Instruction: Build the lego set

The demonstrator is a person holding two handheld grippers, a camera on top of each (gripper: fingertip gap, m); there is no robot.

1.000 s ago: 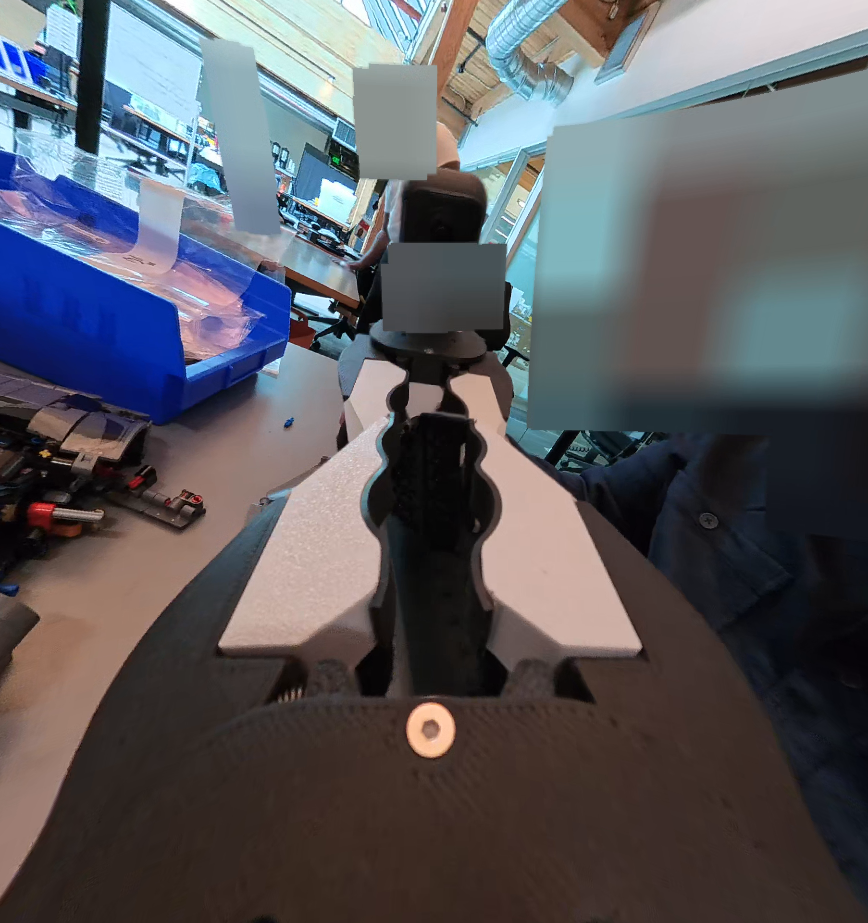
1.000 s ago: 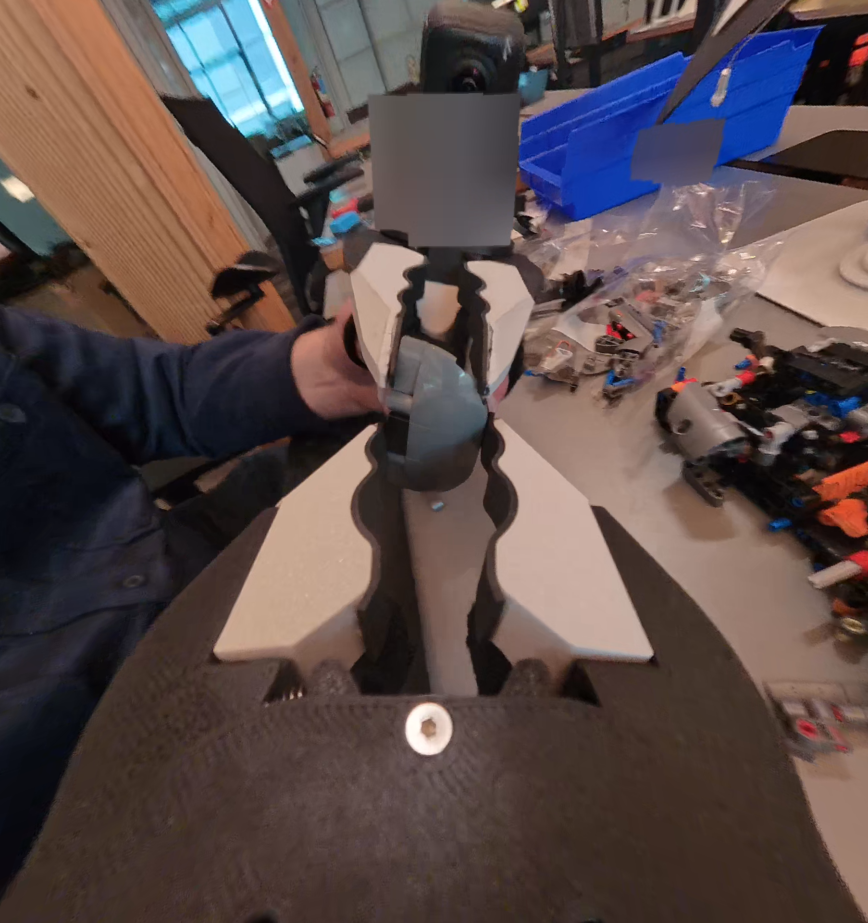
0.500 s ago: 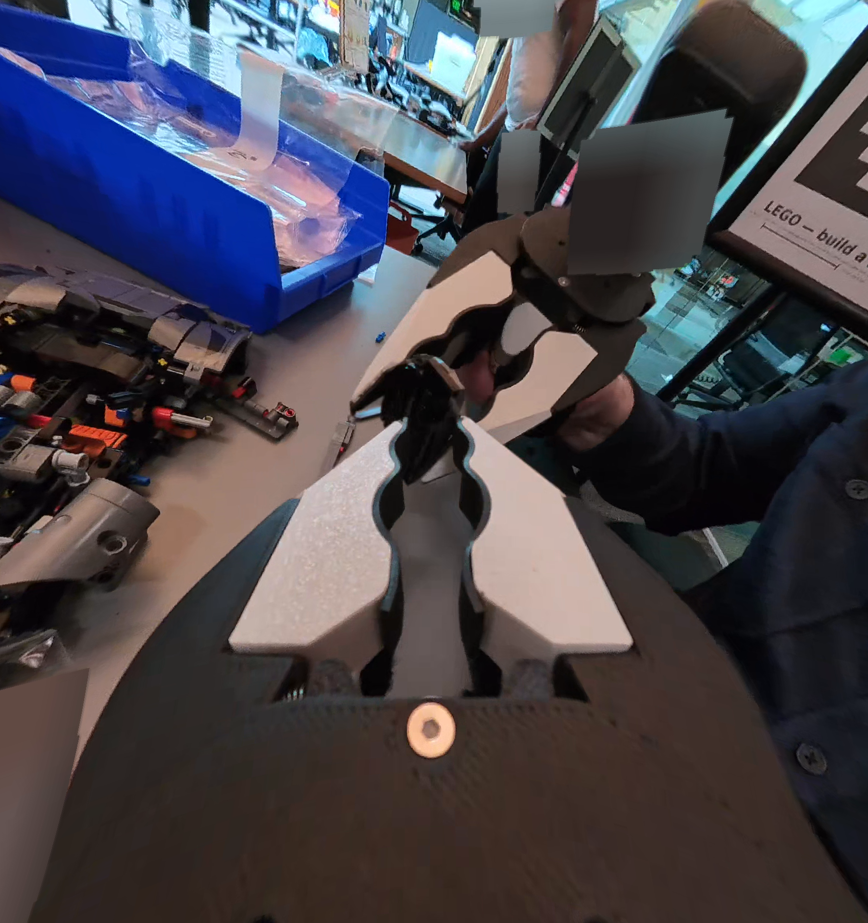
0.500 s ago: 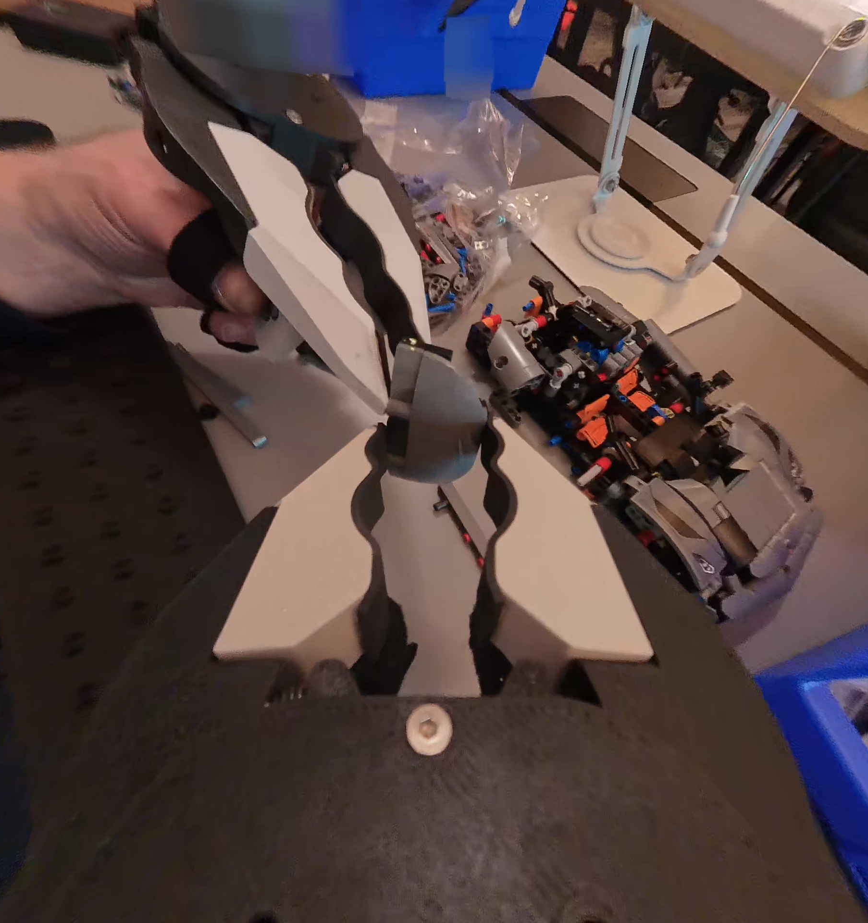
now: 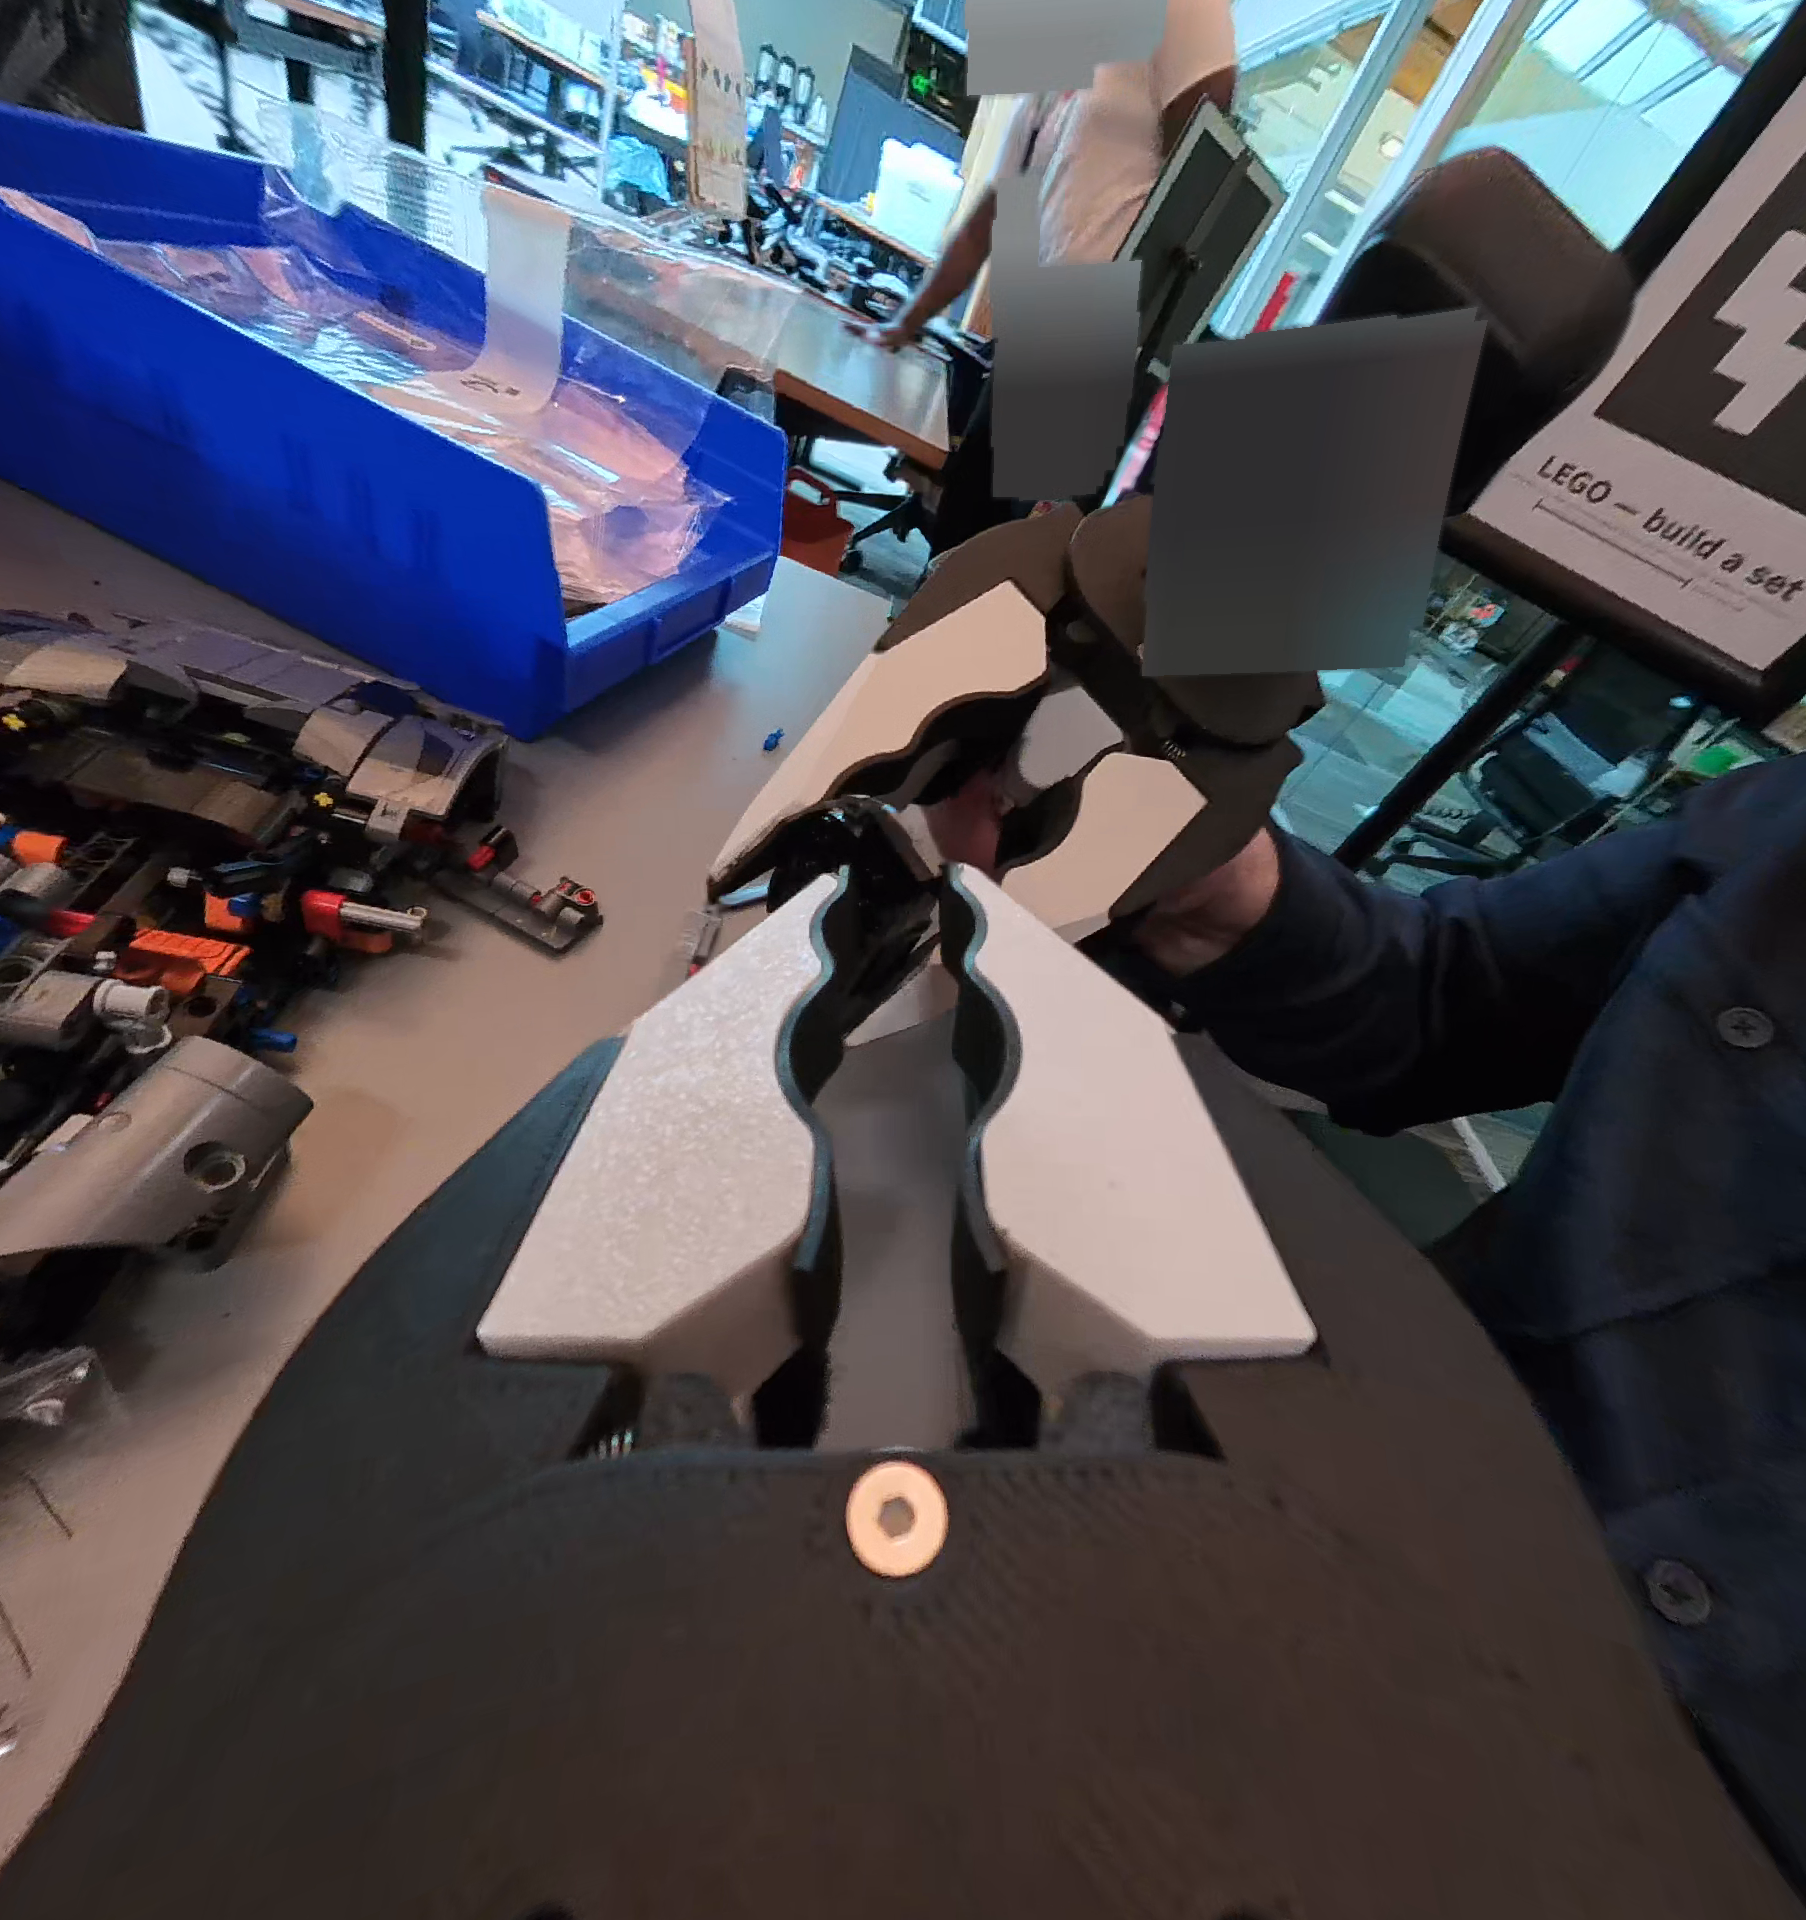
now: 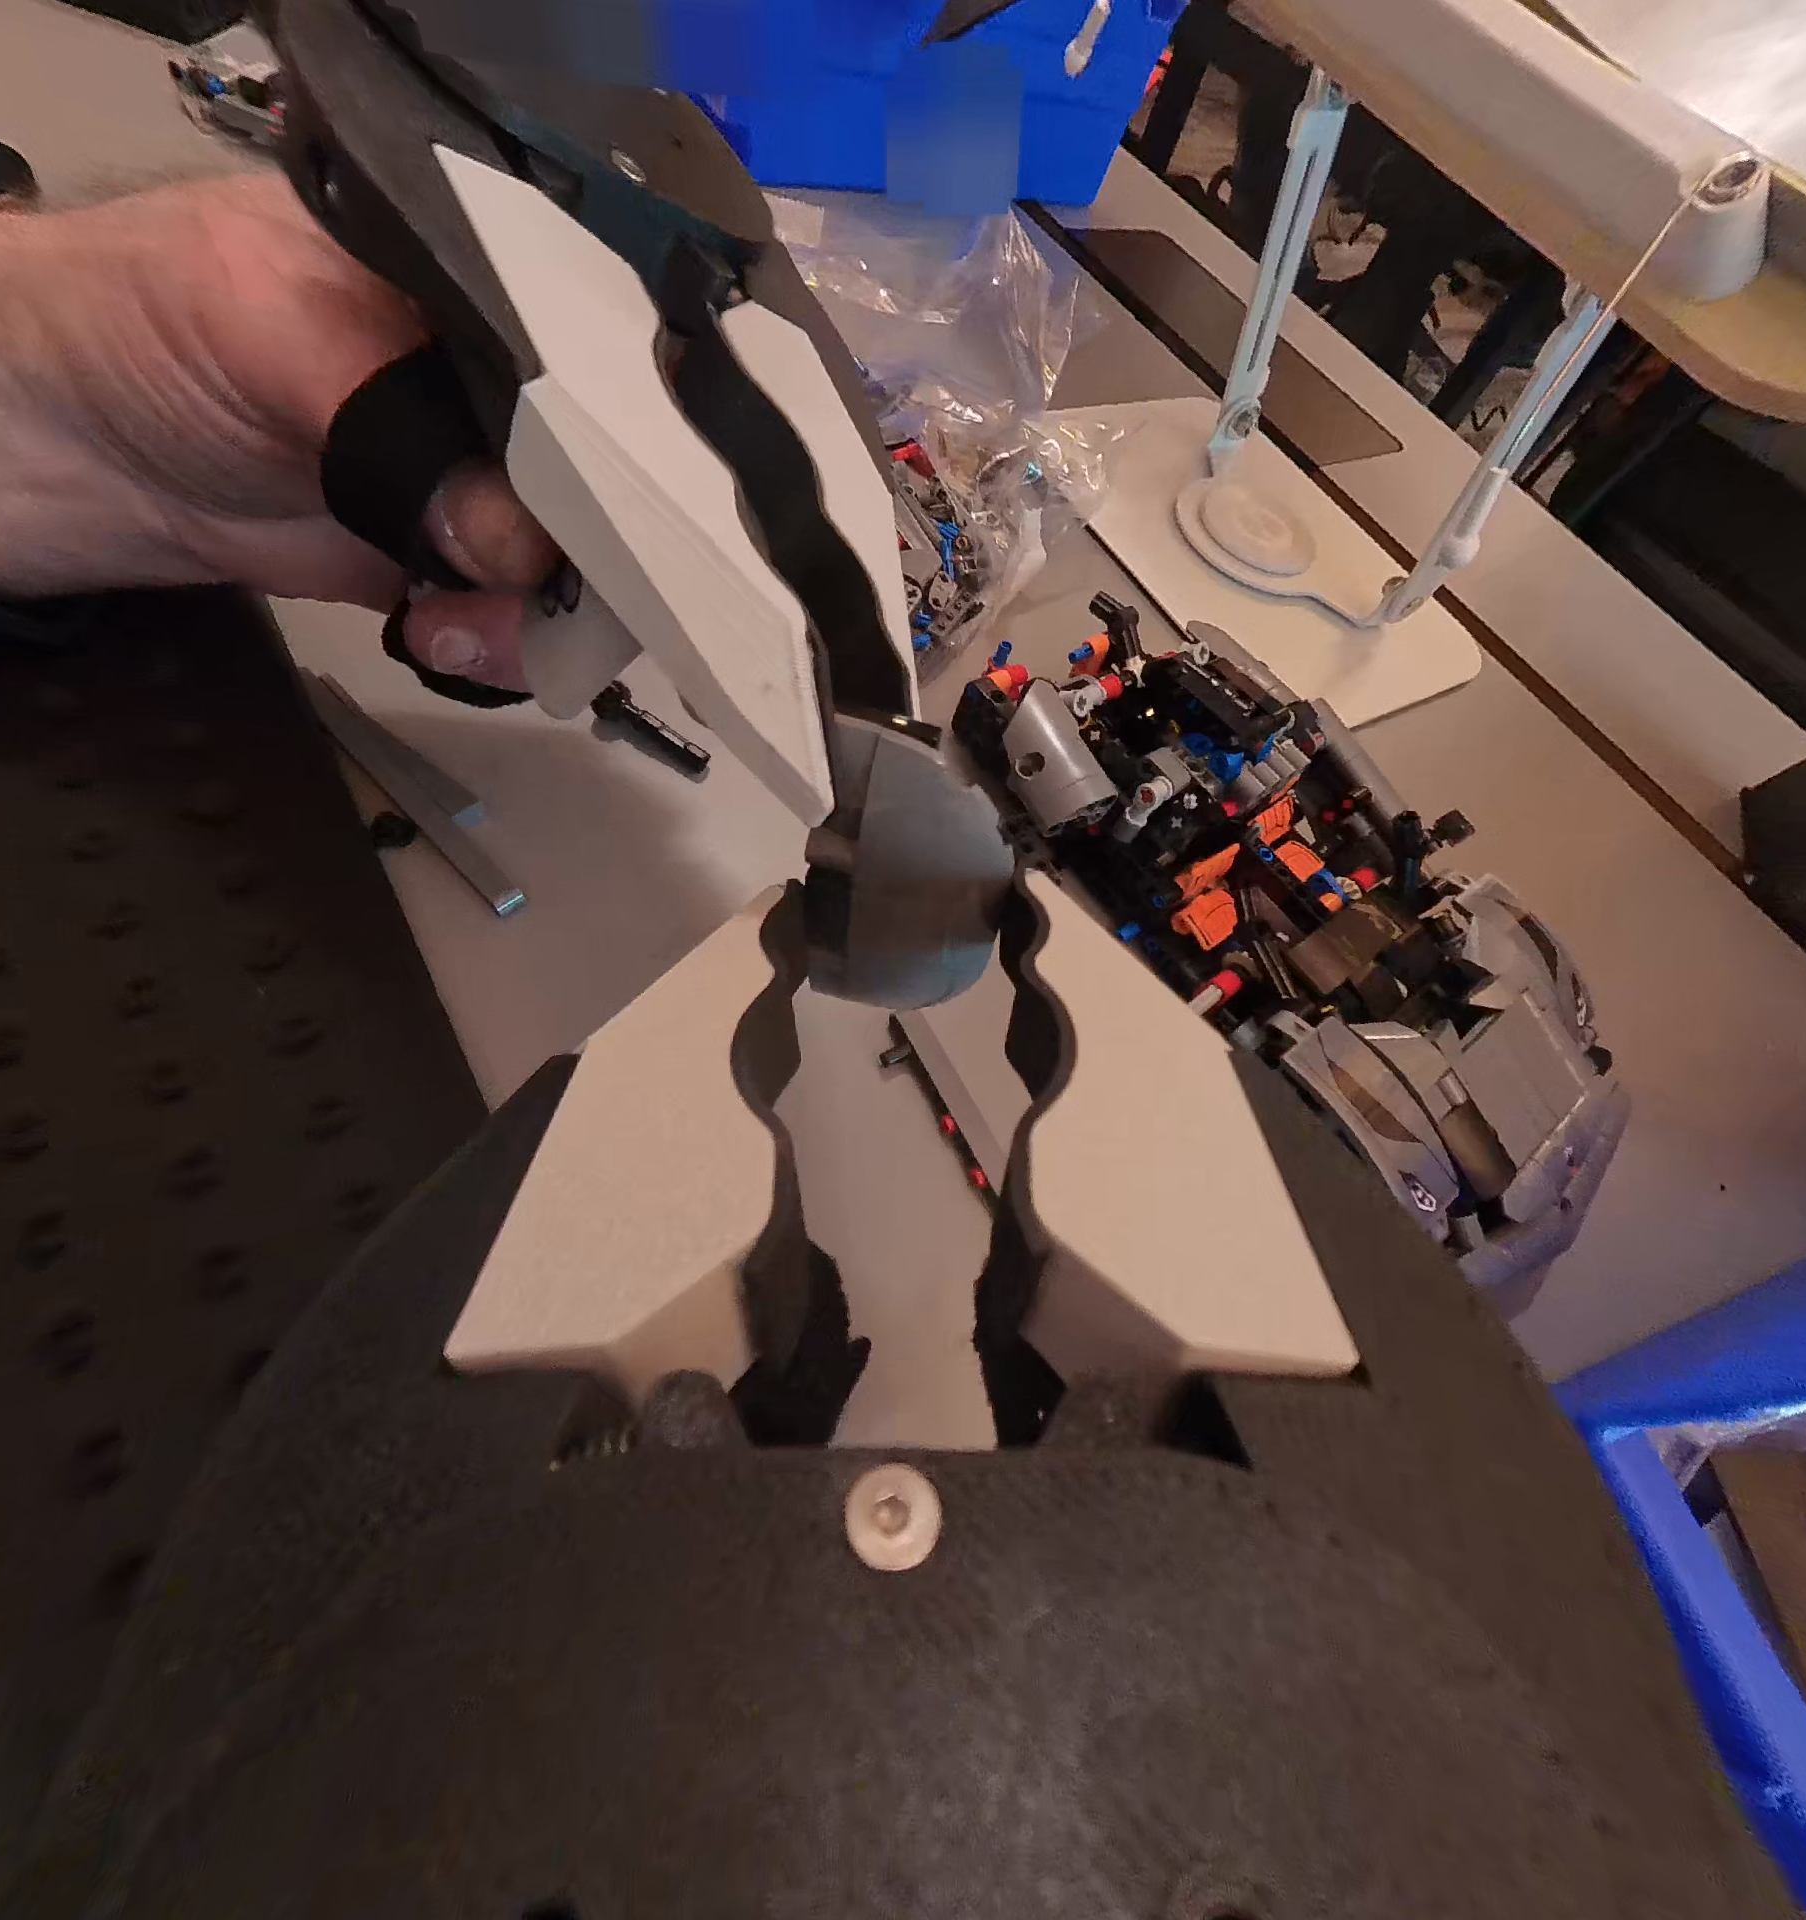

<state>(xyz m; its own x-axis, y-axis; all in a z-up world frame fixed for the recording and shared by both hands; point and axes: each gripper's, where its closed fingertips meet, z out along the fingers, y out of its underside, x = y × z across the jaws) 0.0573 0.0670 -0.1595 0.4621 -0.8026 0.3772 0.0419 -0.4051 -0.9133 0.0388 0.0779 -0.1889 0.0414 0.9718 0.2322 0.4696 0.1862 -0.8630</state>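
A grey curved lego panel with a black underside is held in the air between both grippers. My right gripper is shut on its lower part. My left gripper is shut on the same piece and comes in from the upper left in the right wrist view. The right gripper also shows in the left wrist view, reaching in from the upper right. The part-built lego car lies on the grey table, to the left in the left wrist view.
A loose grey panel lies beside the car. A blue bin holds clear plastic bags. A bag of parts, a white lamp base, a black axle and a grey strip lie on the table. A second blue bin is at right.
Both grippers have tilted down from facing the room to facing the table. The grey panel stays held between them, now above the table beside the car.
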